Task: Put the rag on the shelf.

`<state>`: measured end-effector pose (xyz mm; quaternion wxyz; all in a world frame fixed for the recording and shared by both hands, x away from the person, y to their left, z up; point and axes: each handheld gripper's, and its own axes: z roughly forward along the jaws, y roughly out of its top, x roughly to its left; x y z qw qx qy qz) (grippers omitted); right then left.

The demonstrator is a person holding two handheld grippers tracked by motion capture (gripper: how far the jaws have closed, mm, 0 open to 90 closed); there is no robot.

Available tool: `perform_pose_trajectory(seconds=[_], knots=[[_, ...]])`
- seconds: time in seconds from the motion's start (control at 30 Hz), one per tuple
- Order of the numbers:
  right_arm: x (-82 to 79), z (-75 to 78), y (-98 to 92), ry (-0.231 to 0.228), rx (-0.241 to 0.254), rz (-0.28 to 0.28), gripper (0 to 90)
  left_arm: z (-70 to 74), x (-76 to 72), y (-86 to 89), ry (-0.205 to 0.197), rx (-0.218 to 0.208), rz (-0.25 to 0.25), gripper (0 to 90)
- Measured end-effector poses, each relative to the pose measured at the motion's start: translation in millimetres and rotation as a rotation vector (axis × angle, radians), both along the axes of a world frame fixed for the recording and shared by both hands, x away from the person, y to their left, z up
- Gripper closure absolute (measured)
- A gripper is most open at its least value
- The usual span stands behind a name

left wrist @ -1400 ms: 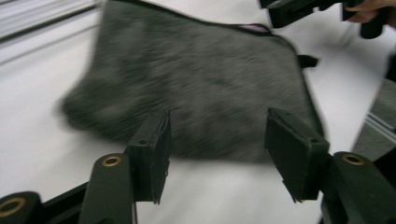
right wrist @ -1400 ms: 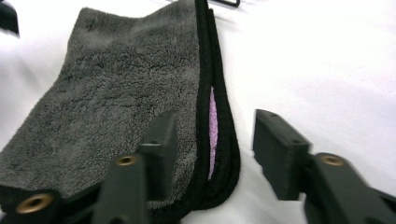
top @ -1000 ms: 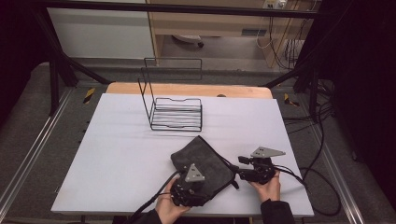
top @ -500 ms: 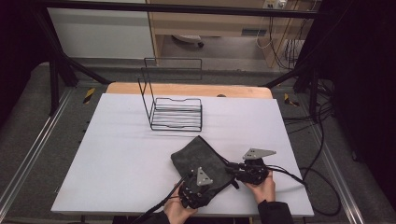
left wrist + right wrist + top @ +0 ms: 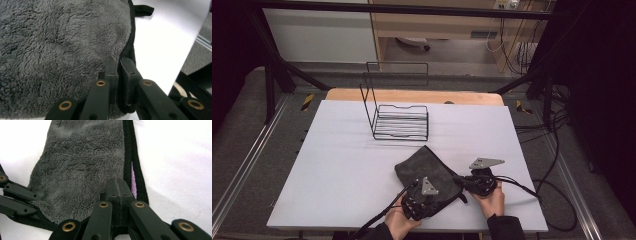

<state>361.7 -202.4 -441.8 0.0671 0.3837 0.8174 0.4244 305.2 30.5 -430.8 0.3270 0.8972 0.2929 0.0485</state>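
A dark grey fleece towel with a black hem lies folded near the front of the white table. My left gripper sits at its near corner. Its jaws have just been closing and now clamp the black hem of the towel. My right gripper reaches in from the right. Its jaws have also just been closing, and the pads meet over the towel beside the hem. No cloth shows between them. A purple strip shows under the hem.
A black wire rack stands upright at the back middle of the table, ahead of a wooden strip. Cables trail off to the right. The left gripper's links show at the left edge of the right gripper view.
The right gripper has edged left to the towel's side. The left hand has hardly moved. The towel lies where it was.
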Motion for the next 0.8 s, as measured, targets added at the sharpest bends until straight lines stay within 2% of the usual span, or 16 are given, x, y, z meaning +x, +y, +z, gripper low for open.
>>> perform_pose_trajectory(seconds=[0.1,0.13,0.17,0.27,0.3,0.33,0.5,0.6,0.67,0.8], knots=[[-1.0,4.5,4.6,-0.026,-0.002,-0.012,90.0,3.0,-1.3,7.2,0.000,0.021,-0.021,84.5],[-1.0,5.3,5.0,-0.029,0.016,-0.010,90.0,4.0,-1.8,10.7,-0.001,0.032,-0.030,84.5],[-0.9,5.3,5.3,-0.027,0.029,-0.007,90.0,5.7,-2.4,18.5,0.002,0.037,-0.037,84.5],[-1.9,4.5,5.9,-0.032,0.029,-0.010,90.0,6.4,-2.1,26.8,0.006,0.038,-0.045,84.5],[-2.5,3.2,6.5,-0.036,0.027,-0.017,77.2,6.1,-1.8,30.7,0.010,0.037,-0.048,84.5],[-2.7,2.5,7.1,-0.031,0.030,-0.016,74.6,6.2,-1.6,34.4,0.013,0.040,-0.055,84.5],[-4.9,1.4,8.6,-0.034,0.043,-0.005,67.6,9.8,-3.0,51.8,-0.005,0.084,-0.093,84.4],[-6.7,1.6,9.5,-0.044,0.059,-0.014,57.8,11.5,-2.7,66.8,-0.008,0.099,-0.105,84.3],[-6.6,1.6,9.7,-0.043,0.063,-0.015,56.9,11.7,-2.8,76.7,-0.006,0.100,-0.104,84.3],[-6.4,0.8,11.9,-0.047,0.082,-0.021,48.2,11.1,-5.1,91.8,-0.014,0.065,-0.104,82.9]])
